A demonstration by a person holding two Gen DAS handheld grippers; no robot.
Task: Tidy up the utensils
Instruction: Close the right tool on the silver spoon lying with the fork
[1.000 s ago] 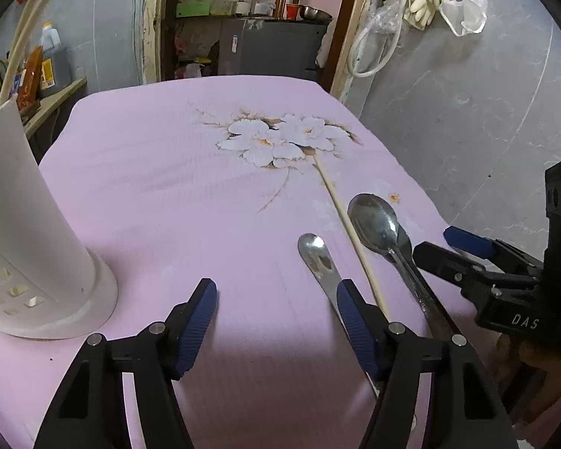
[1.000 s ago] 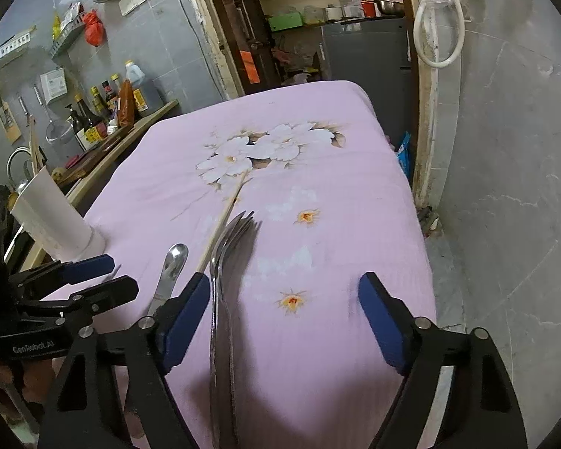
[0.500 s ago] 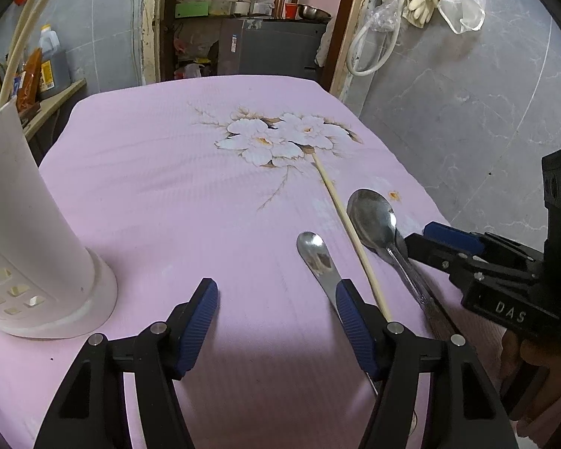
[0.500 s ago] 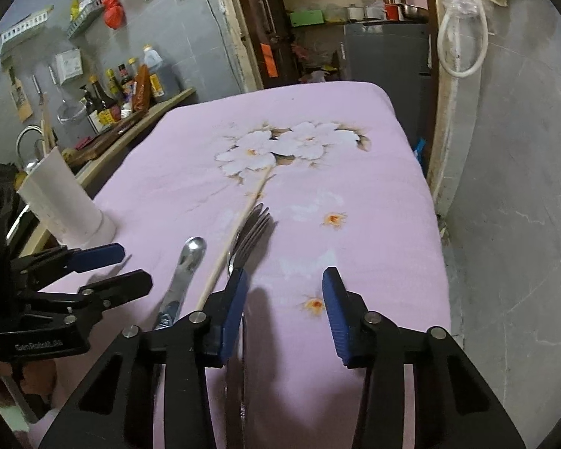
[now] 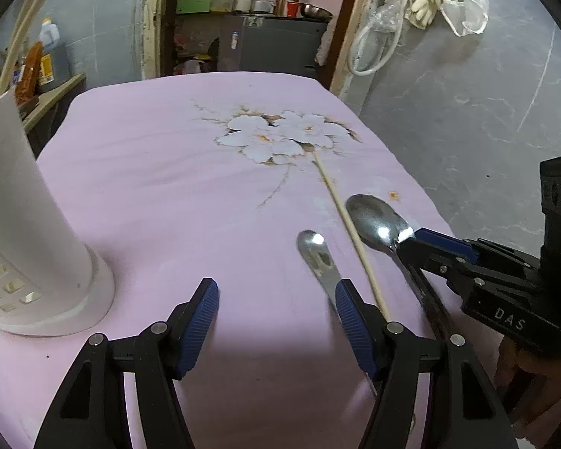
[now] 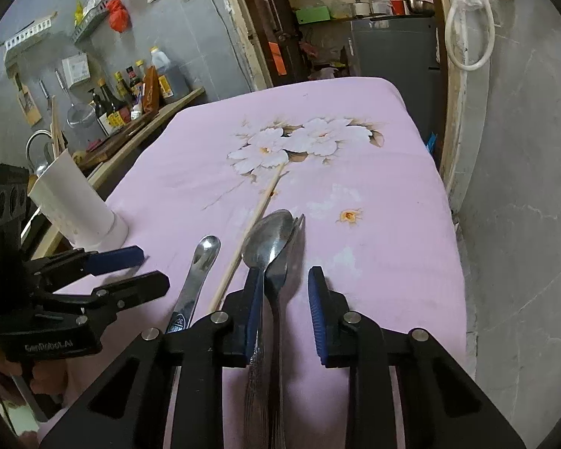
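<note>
A large steel spoon [image 6: 269, 239] lies over a fork [image 6: 299, 221] on the pink cloth, their handles running back between my right gripper's [image 6: 285, 310] pads. Its jaws are closing: the left pad is at the handles and a gap shows at the right pad. Left of them lie a wooden chopstick [image 6: 258, 217] and a small steel spoon [image 6: 202, 262]. In the left wrist view my left gripper [image 5: 276, 318] stands open over bare cloth, its right finger beside the small spoon [image 5: 316, 252], with the chopstick [image 5: 346, 224], large spoon [image 5: 374, 220] and right gripper [image 5: 409, 249] further right.
A white perforated utensil holder [image 5: 30, 243] stands at the table's near left [image 6: 78, 205], with chopsticks in it. My left gripper [image 6: 155, 266] shows at the left of the right wrist view. Bottles [image 6: 112, 112] line a wooden shelf beyond; the table edge drops to a grey floor on the right.
My right gripper's jaws have narrowed from wide apart to close around the spoon and fork handles. The left gripper has stayed where it was.
</note>
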